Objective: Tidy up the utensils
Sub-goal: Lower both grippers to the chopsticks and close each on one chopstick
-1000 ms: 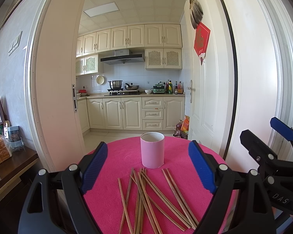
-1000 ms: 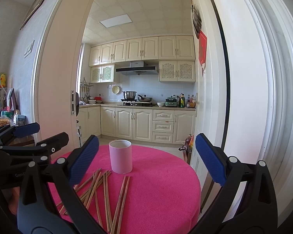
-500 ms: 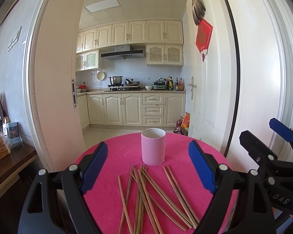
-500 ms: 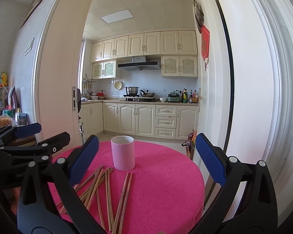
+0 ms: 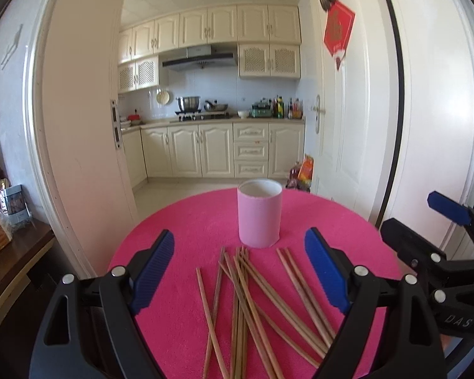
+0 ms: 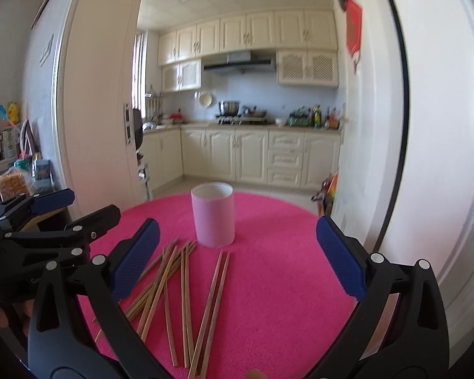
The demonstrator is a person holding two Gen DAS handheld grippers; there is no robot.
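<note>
Beyond the near table, a kitchen with cream cabinets (image 5: 218, 151) is showing through an open doorway. Filling the near half of both views, a round table (image 5: 180, 221) covered in bright pink cloth is carrying everything for the job. Over its near edge the left gripper (image 5: 240, 271) is hovering with its blue-padded jaws spread wide, gripping nothing. To the right of it the right gripper (image 6: 237, 252) is hovering too, equally wide and empty. Toward the far side of the table a pink cup (image 5: 259, 213) is standing upright. Just near of the cup, loose wooden chopsticks (image 5: 246, 303) are lying scattered and crossing, with one pair (image 6: 213, 300) lying apart on the right.
</note>
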